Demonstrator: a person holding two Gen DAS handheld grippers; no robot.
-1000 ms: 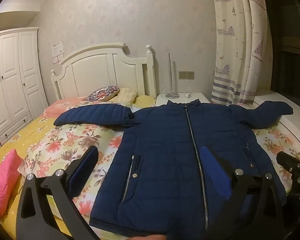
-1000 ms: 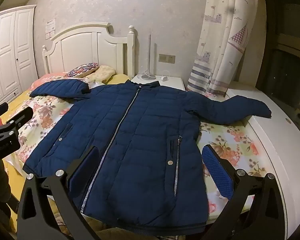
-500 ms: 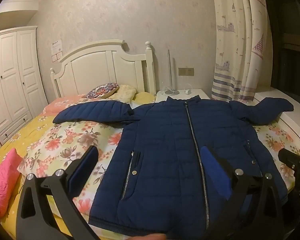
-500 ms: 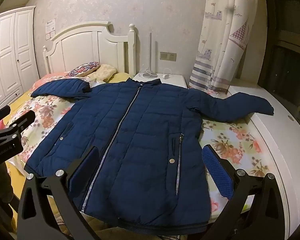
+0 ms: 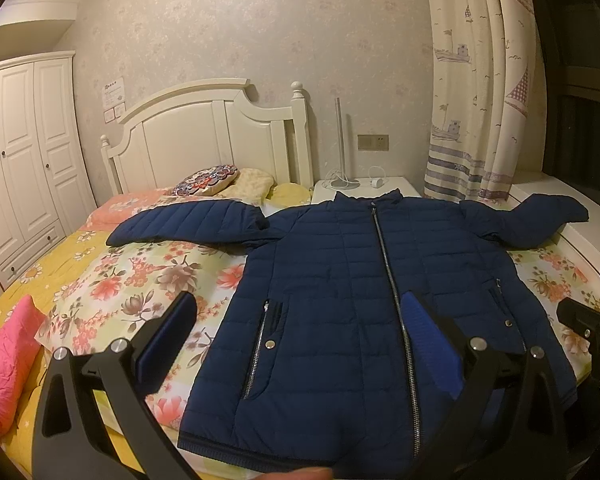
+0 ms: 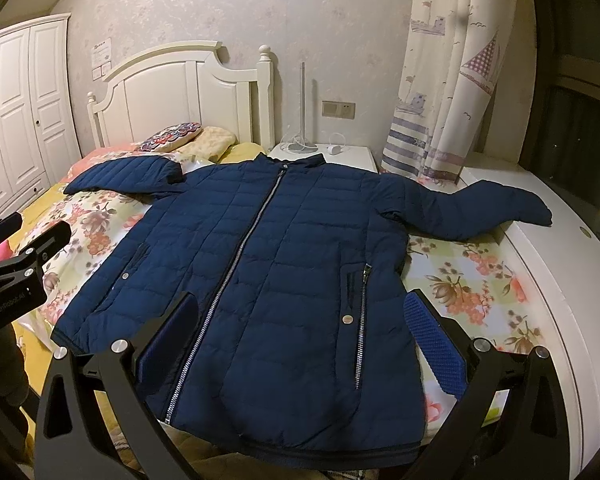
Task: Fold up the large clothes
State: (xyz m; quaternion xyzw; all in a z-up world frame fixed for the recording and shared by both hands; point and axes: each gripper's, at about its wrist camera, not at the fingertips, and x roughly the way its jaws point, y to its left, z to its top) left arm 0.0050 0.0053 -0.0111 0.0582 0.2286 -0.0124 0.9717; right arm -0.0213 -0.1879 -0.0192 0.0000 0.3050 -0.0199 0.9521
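Note:
A dark blue quilted jacket [image 5: 340, 292] lies flat and zipped on the floral bedspread, collar toward the headboard, both sleeves spread sideways. It also shows in the right wrist view [image 6: 268, 264]. My left gripper [image 5: 296, 336] is open and empty, held above the jacket's lower left part near the hem. My right gripper [image 6: 300, 332] is open and empty, held above the jacket's lower right part. The right gripper's body shows at the right edge of the left wrist view [image 5: 592, 336]; the left gripper's body shows at the left edge of the right wrist view [image 6: 16, 264].
The bed [image 5: 112, 280] has a white headboard [image 5: 204, 140], pillows and a pink cushion [image 5: 8, 360] at the left. A white nightstand [image 5: 364, 188] stands behind the collar. A curtain [image 5: 476, 80] and a white ledge [image 6: 540, 264] are at the right, a wardrobe [image 5: 20, 160] at the left.
Both grippers have drawn back and risen slightly, so the jacket sits a little lower and nearer in both views. The jacket has not moved. Both grippers stay open.

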